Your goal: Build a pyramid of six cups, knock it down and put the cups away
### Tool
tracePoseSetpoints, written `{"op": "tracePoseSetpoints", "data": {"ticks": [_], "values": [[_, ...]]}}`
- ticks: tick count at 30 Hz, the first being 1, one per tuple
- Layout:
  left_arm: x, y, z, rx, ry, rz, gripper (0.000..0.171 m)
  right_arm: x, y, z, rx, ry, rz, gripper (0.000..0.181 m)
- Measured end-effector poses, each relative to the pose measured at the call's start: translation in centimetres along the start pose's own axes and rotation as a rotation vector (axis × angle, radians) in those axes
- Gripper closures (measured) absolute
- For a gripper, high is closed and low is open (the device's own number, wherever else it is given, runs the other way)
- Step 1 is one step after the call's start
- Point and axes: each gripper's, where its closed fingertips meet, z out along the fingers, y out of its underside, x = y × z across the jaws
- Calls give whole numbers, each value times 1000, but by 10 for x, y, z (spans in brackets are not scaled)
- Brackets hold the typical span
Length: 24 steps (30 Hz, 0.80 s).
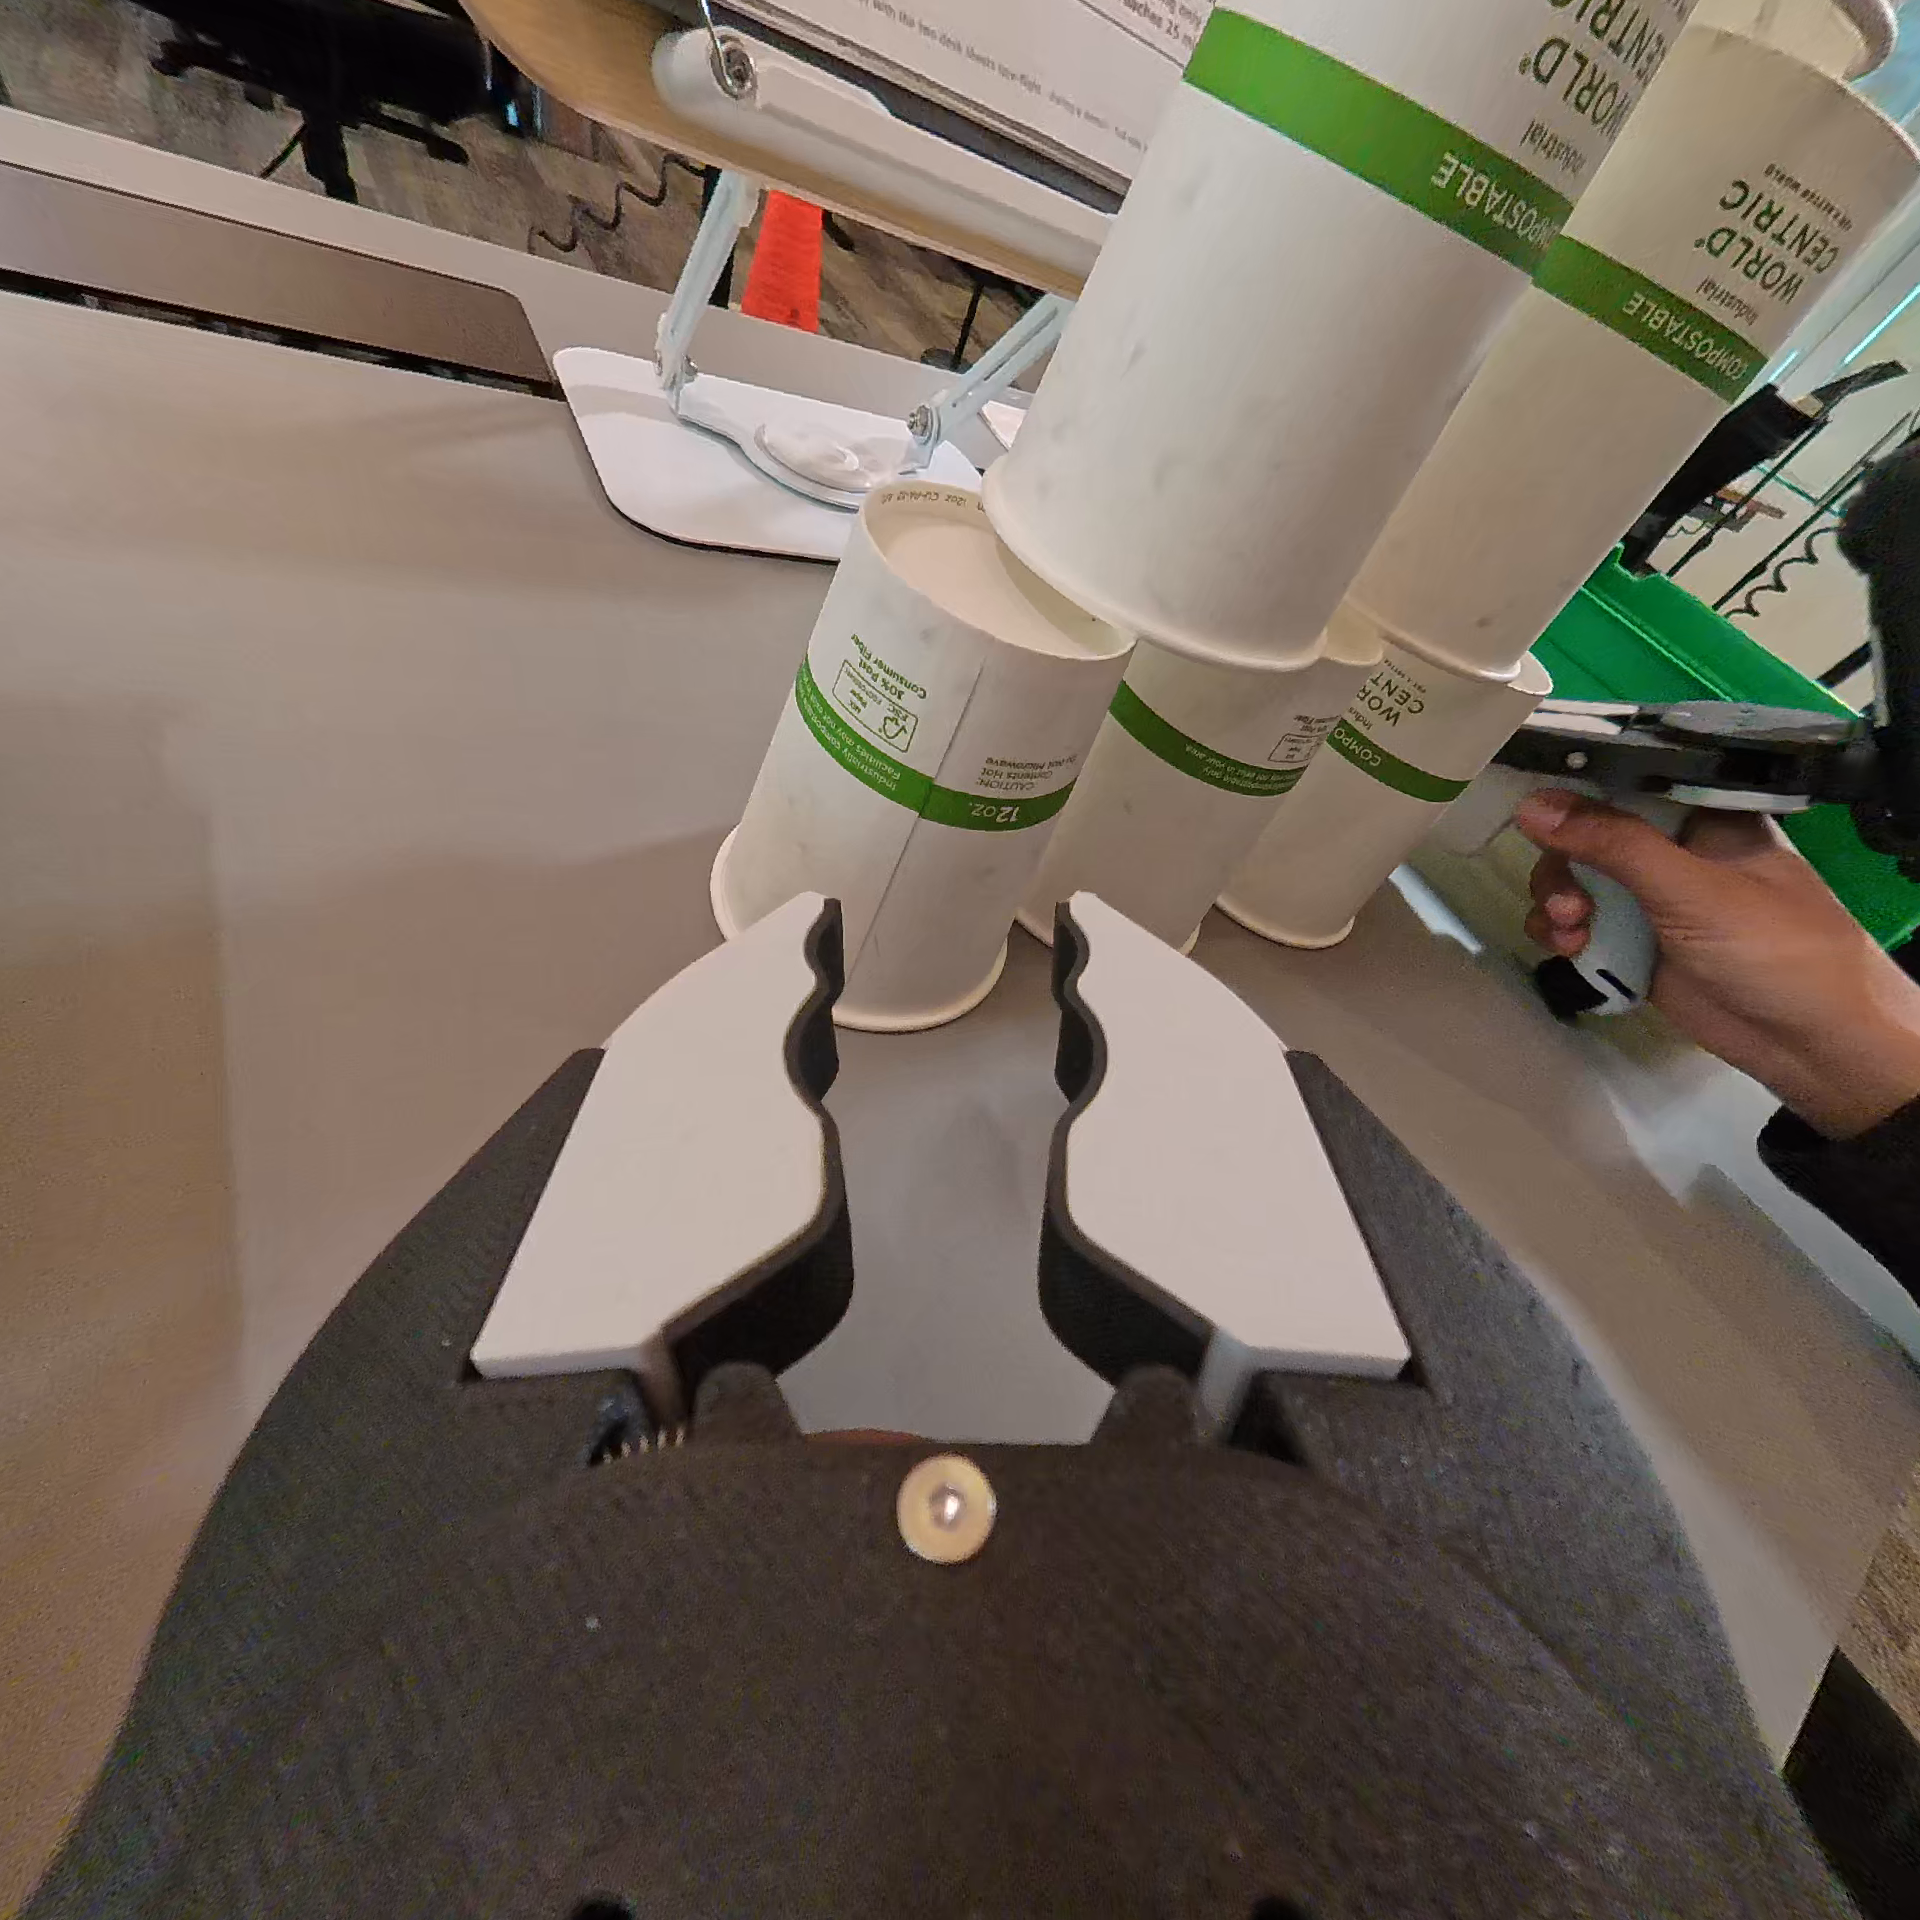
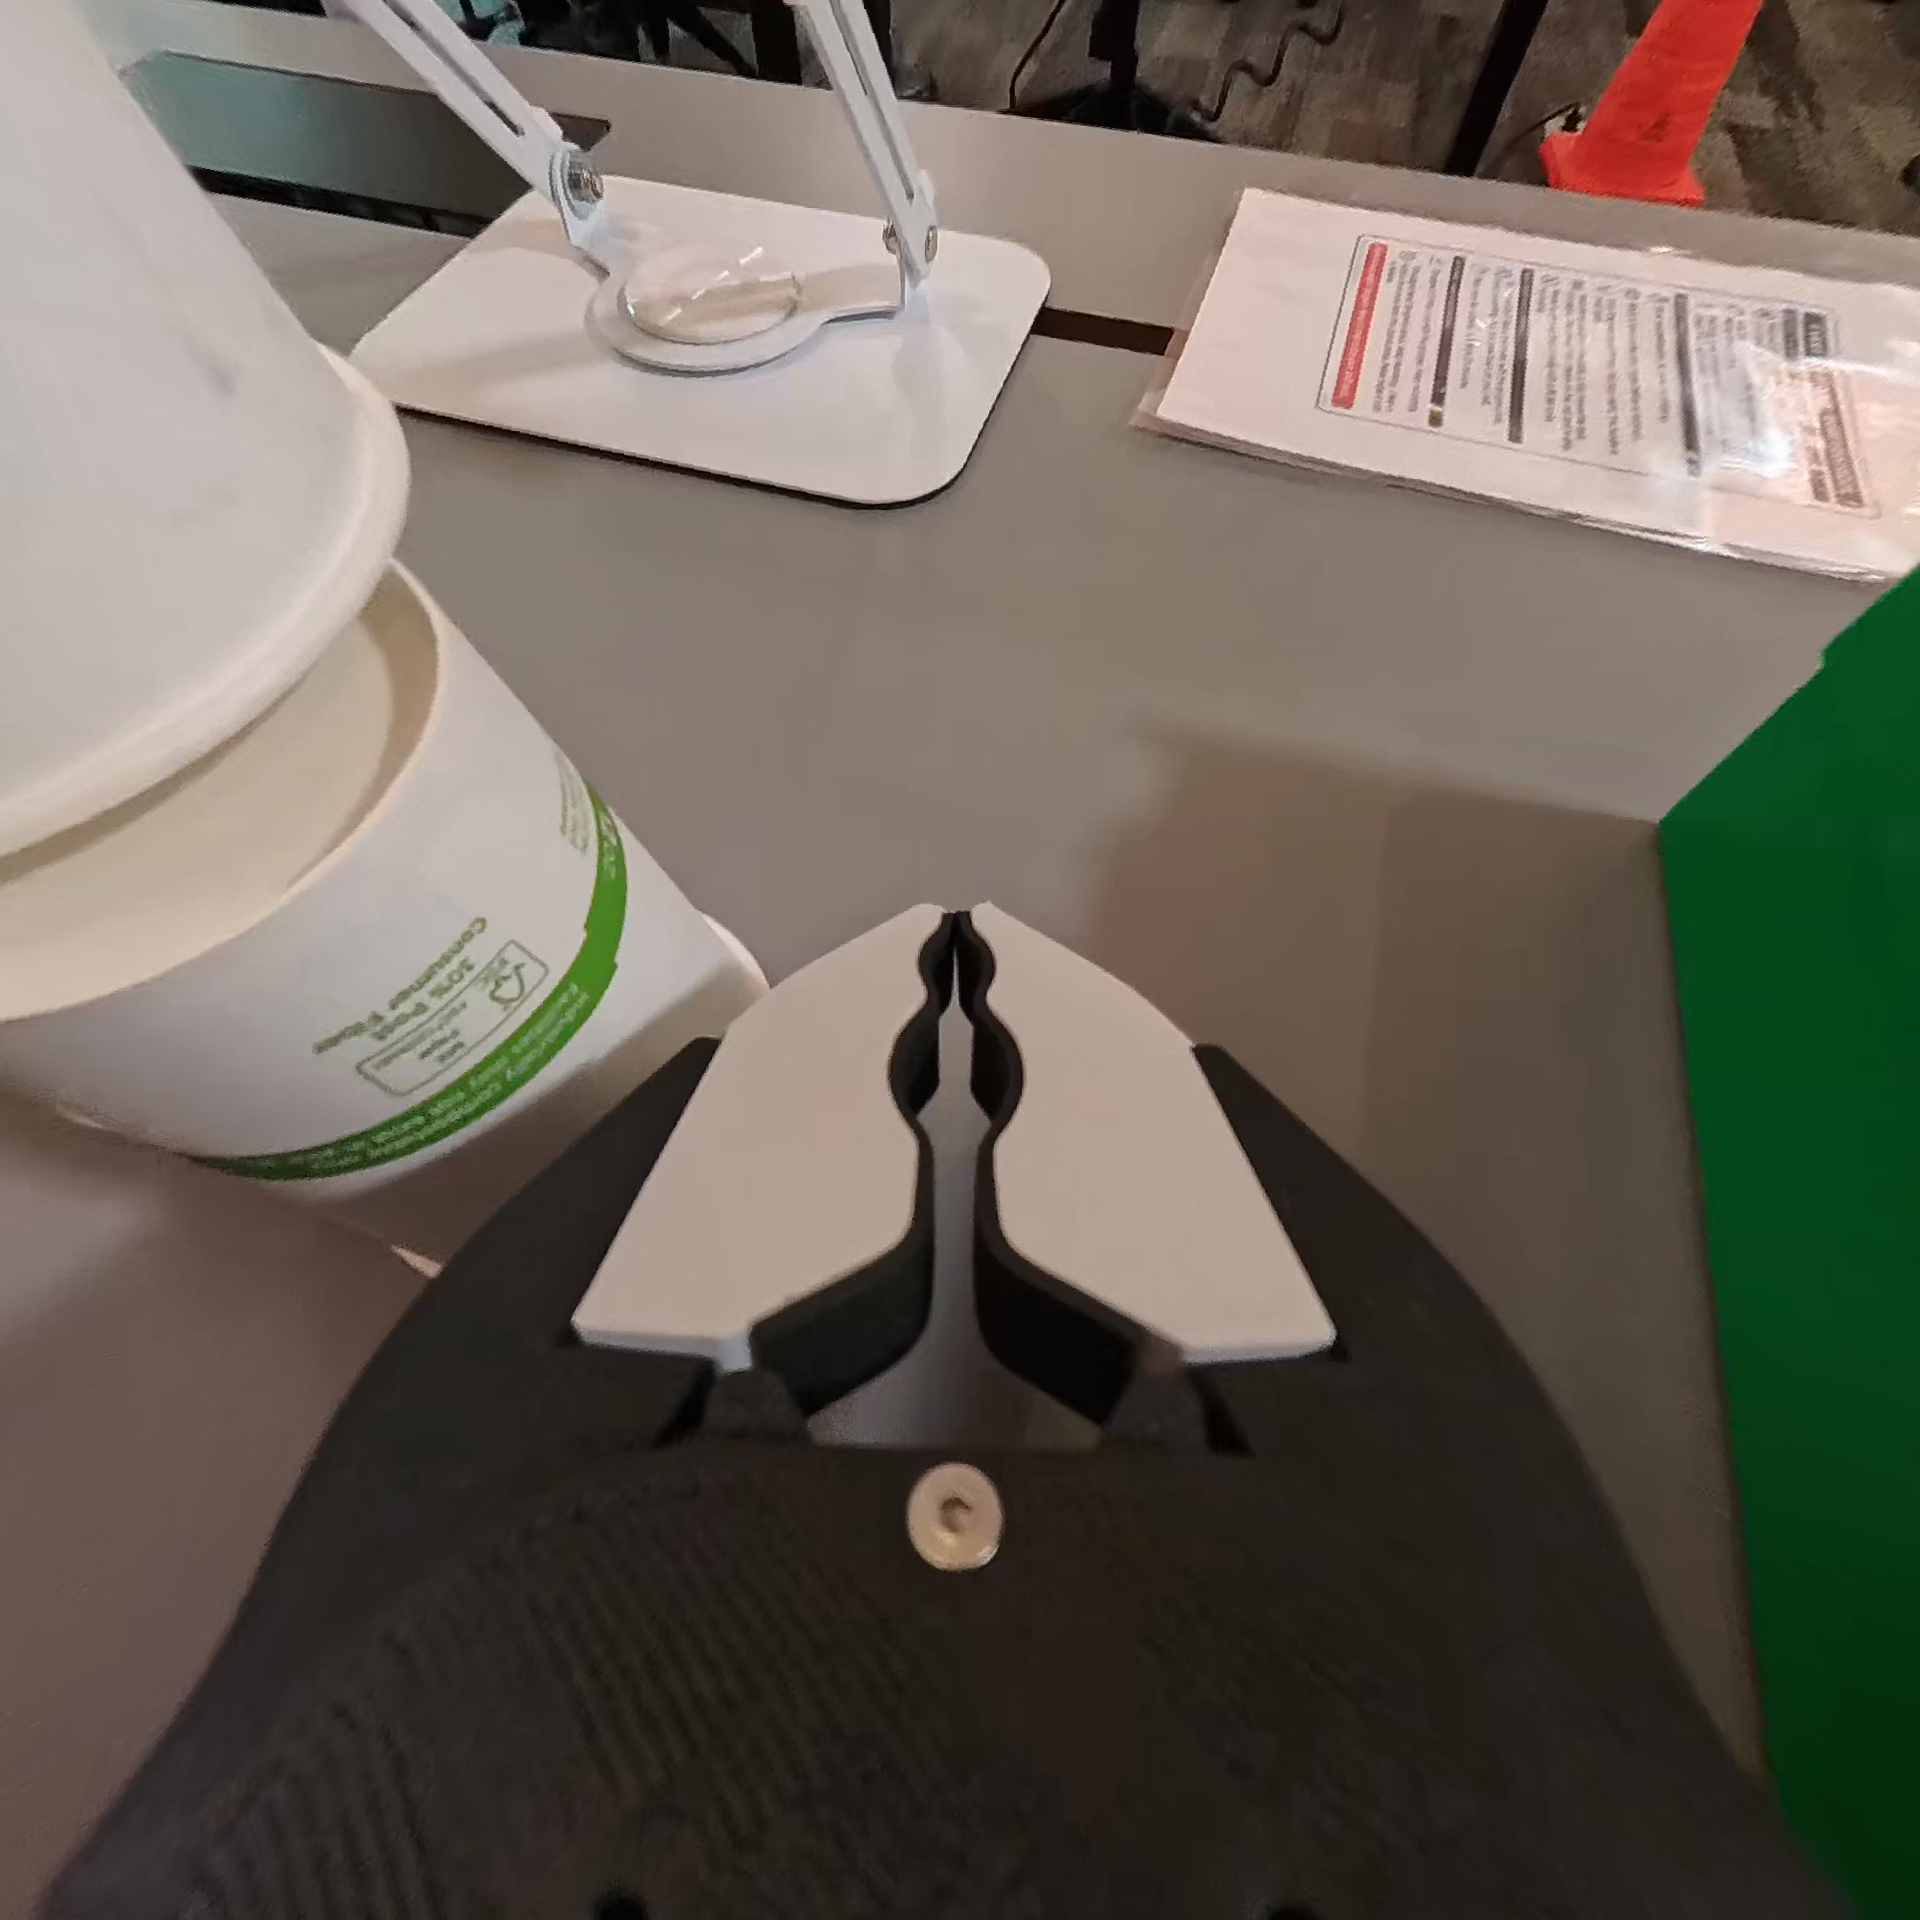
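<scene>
Several white paper cups with green bands stand upside down on a grey table (image 1: 312, 727), stacked in two tiers. Three form the lower row: left cup (image 1: 894, 810), middle cup (image 1: 1153, 800), right cup (image 1: 1361, 800). Two upper cups (image 1: 1236, 343) (image 1: 1631, 364) rest on them. My left gripper (image 1: 948, 914) is open and empty, its tips just in front of the left lower cup. My right gripper (image 2: 956, 920) is shut and empty, right of a lower cup (image 2: 343, 987) with an upper cup (image 2: 156, 468) above it. It also shows in the left wrist view (image 1: 1704, 743), held by a hand (image 1: 1714, 935).
A white lamp base (image 2: 727, 343) with two arms stands at the back of the table. A laminated printed sheet (image 2: 1558, 384) lies at the back right. A green bin (image 2: 1808, 1143) stands close on the right. An orange cone (image 2: 1652, 94) is on the floor beyond.
</scene>
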Motion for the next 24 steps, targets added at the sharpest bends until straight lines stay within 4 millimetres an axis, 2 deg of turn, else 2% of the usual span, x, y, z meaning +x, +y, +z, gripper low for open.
{"op": "tracePoseSetpoints", "data": {"ticks": [24], "values": [[-3, -1, -1, 6, -16, 1, 132, -13, -3, -1, 15, -13, -33, 181]]}}
